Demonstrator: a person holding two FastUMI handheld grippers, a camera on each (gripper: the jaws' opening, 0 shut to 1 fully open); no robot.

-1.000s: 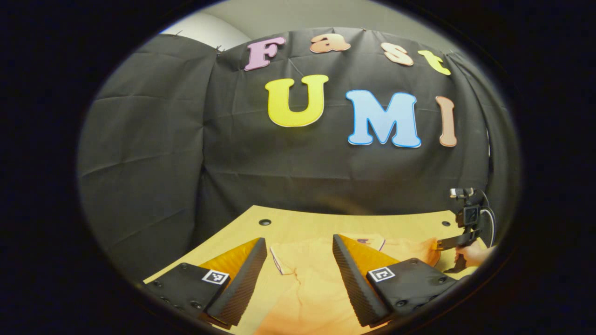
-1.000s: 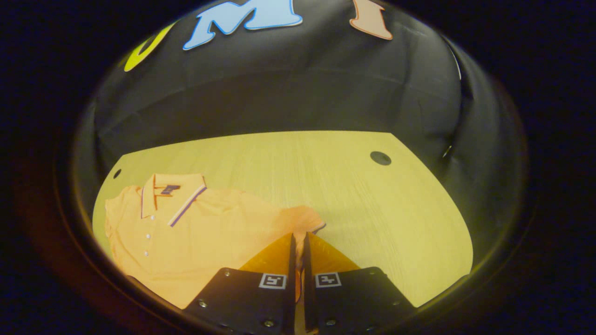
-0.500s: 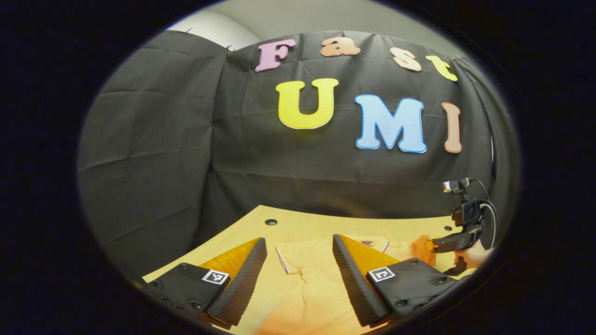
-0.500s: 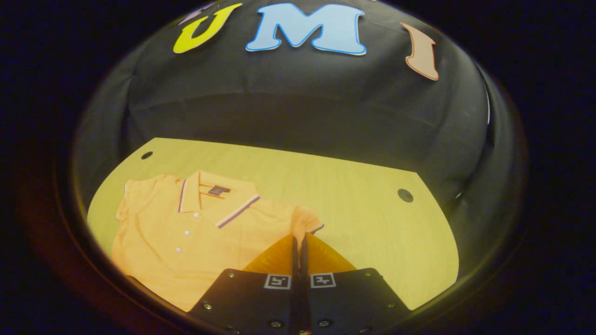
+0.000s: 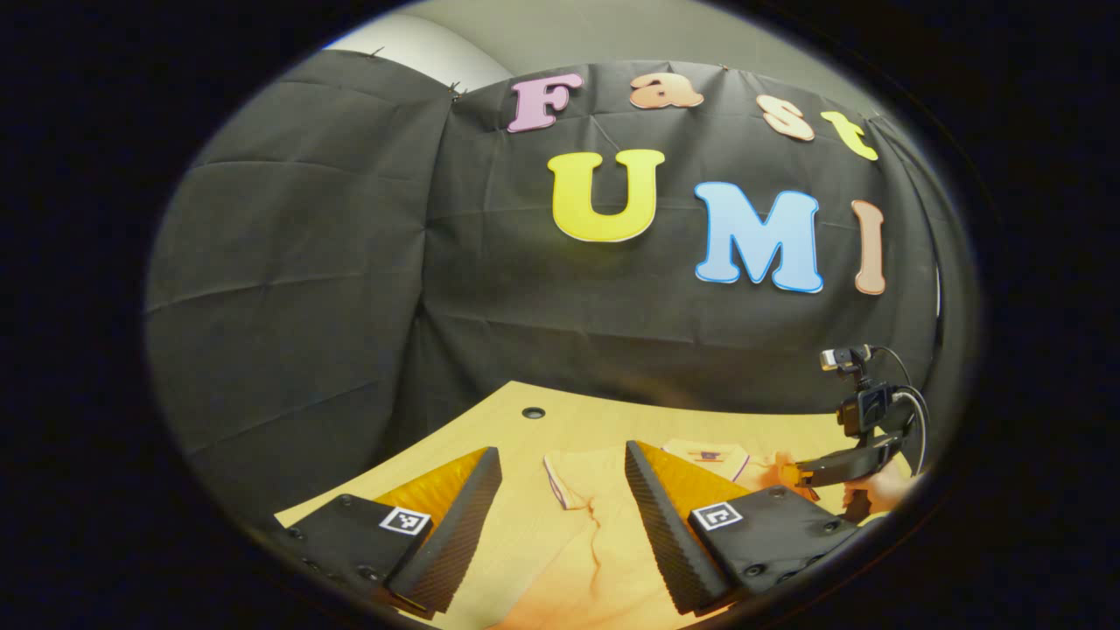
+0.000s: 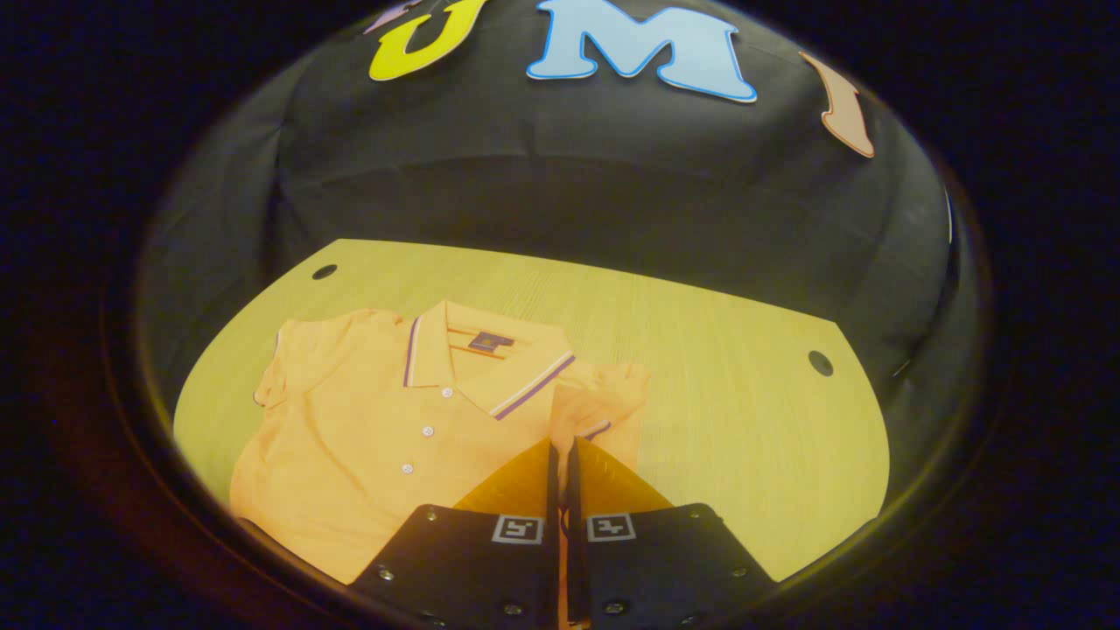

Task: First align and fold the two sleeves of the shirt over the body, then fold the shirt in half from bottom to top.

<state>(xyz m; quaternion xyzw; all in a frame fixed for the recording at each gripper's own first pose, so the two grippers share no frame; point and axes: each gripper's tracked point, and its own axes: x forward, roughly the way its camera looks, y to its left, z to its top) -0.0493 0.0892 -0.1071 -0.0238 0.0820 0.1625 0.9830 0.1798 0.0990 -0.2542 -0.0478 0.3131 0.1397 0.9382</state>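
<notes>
An orange polo shirt [image 6: 376,437] is laid front-up on the wooden counter [image 6: 726,385], its striped collar [image 6: 490,359] turned toward the booth's black wall. In the right gripper view, the right hand-held gripper [image 6: 563,448] is seen closed to a narrow slit, with the striped cuff of one short sleeve [image 6: 599,407] pinched between both fingers; that sleeve is lifted and bunched just beside the collar, over the edge of the shirt's body. The other sleeve [image 6: 280,367] is spread flat at the far side of the shirt, near a round hole [image 6: 324,272] in the counter. In the left gripper view, the left hand-held gripper [image 5: 560,477] is held wide, nothing being gripped between its fingers, above the shirt's flat sleeve [image 5: 569,477]. Farther off in the same view, the right hand-held gripper [image 5: 792,474] is seen at the shirt's raised sleeve, with a hand [image 5: 879,490] holding it at the edge of the view.
</notes>
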